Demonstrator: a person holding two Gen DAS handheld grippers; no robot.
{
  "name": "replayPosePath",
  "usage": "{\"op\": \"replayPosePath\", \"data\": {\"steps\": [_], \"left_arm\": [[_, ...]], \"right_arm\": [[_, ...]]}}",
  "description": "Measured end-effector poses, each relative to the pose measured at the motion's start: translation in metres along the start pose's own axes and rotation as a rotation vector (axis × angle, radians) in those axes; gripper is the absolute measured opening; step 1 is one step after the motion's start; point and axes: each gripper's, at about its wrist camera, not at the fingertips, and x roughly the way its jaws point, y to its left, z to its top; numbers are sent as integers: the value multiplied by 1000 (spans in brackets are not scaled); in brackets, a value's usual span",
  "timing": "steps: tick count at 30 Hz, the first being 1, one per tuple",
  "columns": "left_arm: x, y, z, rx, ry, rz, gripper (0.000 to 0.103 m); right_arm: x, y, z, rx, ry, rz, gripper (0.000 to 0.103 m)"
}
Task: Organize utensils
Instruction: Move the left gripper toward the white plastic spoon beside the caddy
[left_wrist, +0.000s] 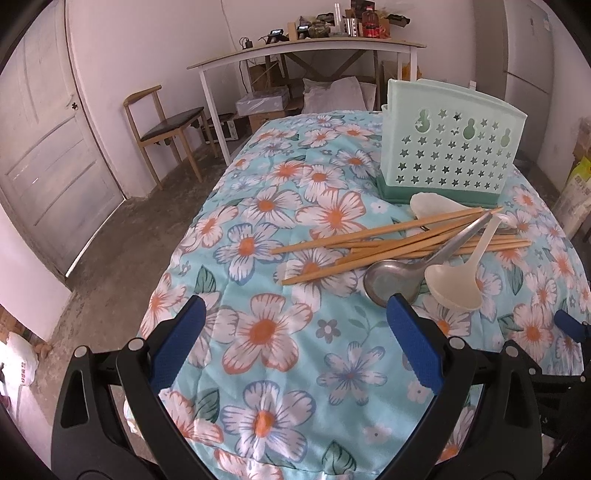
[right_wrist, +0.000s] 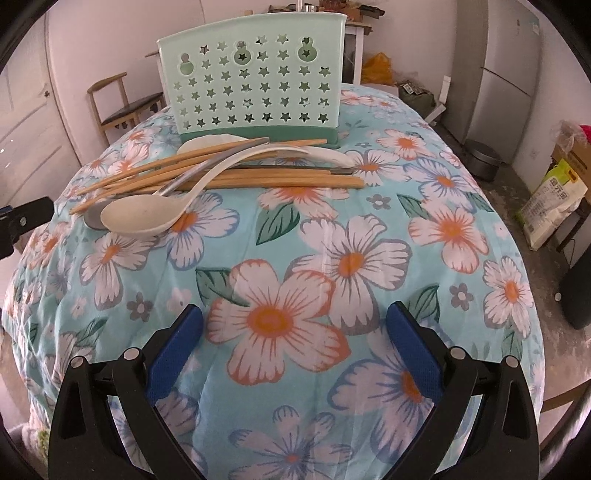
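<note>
L gripper: jaws wide apart, nothing betw. them, over floral cloth, just short of metal spoon bowl.
R gripper: jaws apart too, empty, above cloth, well short of pile.
Chopsticks: loose heap on worktop, in front of holder.
Metal spoon: lies on heap, bowl twd camera.
Cream ladle: beside it, handle across sticks.
White spoon: touching holder base.
Holder: mint, star-holed, upright at back; inside not visible.
</note>
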Motion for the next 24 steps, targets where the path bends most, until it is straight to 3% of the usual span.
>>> {"op": "replayPosePath", "data": {"steps": [24], "left_arm": [[-38, 6, 12, -44, -99, -28, 95]], "right_arm": [[-1, -4, -2, -18, -4, 40, 97]]}}
